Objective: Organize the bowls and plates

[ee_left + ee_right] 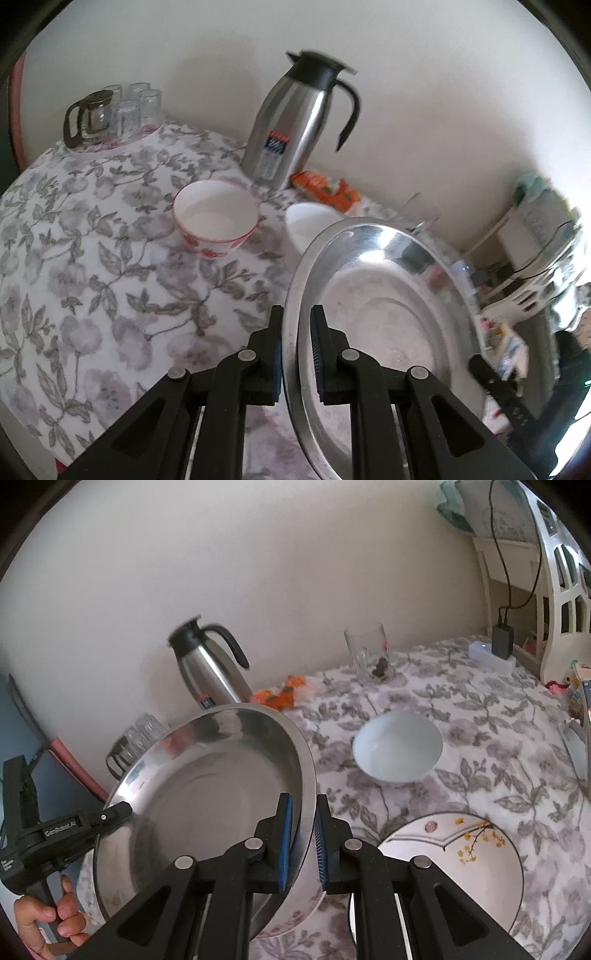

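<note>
I hold a steel plate [207, 790] tilted above the bench [92, 266], one gripper on each side of its rim. My left gripper [297, 317] is clamped narrow on the plate's left rim; my right gripper [303, 805] is clamped narrow on the right rim, blue pads pressing the metal from both sides. In the right wrist view the left gripper shows again at the far rim, with the hand [55, 919] that carries it at the lower left corner.

The bench wears a grey floral cloth. A red-patterned bowl [216, 218] stands upright left of the plate, and a plain white bowl [397, 747] sits on the cloth near the plate's right edge. A white dinner plate with a yellow blossom motif [458, 860] lies flat just right of my right gripper, partly cut off by it. Behind, against the wall, stand a steel thermos jug [295, 122], an orange packet [325, 186] just beside its base, and a glass mug [369, 653] holding something dark I cannot identify. A glass teapot [88, 116] and a cluster of tumblers [138, 103] stand on a tray at the far left corner. A black charger [502, 640] with its cable rests by a white lattice rack [557, 598].

The steel plate hides much of the white bowl in the left wrist view; reflections in it are too smeared to read.
</note>
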Motion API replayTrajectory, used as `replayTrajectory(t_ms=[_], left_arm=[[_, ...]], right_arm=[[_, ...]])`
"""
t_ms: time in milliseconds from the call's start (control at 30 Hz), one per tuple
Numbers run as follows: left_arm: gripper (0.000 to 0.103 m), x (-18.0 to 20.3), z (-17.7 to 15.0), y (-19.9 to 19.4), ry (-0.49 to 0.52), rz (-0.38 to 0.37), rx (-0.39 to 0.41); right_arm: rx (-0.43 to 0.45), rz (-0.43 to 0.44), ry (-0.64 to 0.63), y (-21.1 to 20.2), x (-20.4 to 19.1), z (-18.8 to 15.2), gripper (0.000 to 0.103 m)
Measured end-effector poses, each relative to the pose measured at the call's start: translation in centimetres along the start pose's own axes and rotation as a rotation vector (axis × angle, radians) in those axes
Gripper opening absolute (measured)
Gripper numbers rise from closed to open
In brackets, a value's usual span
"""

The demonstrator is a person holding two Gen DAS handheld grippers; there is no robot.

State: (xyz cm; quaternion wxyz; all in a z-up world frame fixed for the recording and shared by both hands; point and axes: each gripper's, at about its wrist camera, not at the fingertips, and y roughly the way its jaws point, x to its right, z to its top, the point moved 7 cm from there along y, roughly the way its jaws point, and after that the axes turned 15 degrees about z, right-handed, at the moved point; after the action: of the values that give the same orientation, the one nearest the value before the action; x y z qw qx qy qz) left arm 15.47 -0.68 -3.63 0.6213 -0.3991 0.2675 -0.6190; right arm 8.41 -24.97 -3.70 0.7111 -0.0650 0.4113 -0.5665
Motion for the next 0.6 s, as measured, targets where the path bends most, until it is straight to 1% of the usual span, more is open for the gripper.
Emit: replayTrajectory(t_ms=[100,233,333,400,467,600], left_arm=[[0.014,-0.2,-0.9,1.4,-0.01,0.005,-0.041],[0.014,0.1,-1.7,3.1,0.022,0.032,-0.062],[0.014,0.0,-2.6,4.7,-0.008,0.003,-0.121],[0.014,-0.4,-3.1,5.5,-0.037,-0.008,-0.154],[0.014,-0.5,-3.5,5.9,-0.049,-0.008,-0.169],[0.014,-0.4,-3.6,6.3,-0.015,0.034,-0.163]], right_arm=[[-0.037,-0.04,0.003,1.2,1.0,-0.8,0.013],[-0.057,-0.047,0.027,2.1,2.2,-1.5,0.013],[-0.075,-0.077,0.03,2.9,3.2,-2.3,0.013],[-0.084,-0.065,0.054,3.3,3.8,-2.8,0.013],[-0.093,-0.055,0.076,3.6,4.2,-3.1,0.013],[-0.103,-0.071,0.047,4.1,4.0,-3.2,0.013]])
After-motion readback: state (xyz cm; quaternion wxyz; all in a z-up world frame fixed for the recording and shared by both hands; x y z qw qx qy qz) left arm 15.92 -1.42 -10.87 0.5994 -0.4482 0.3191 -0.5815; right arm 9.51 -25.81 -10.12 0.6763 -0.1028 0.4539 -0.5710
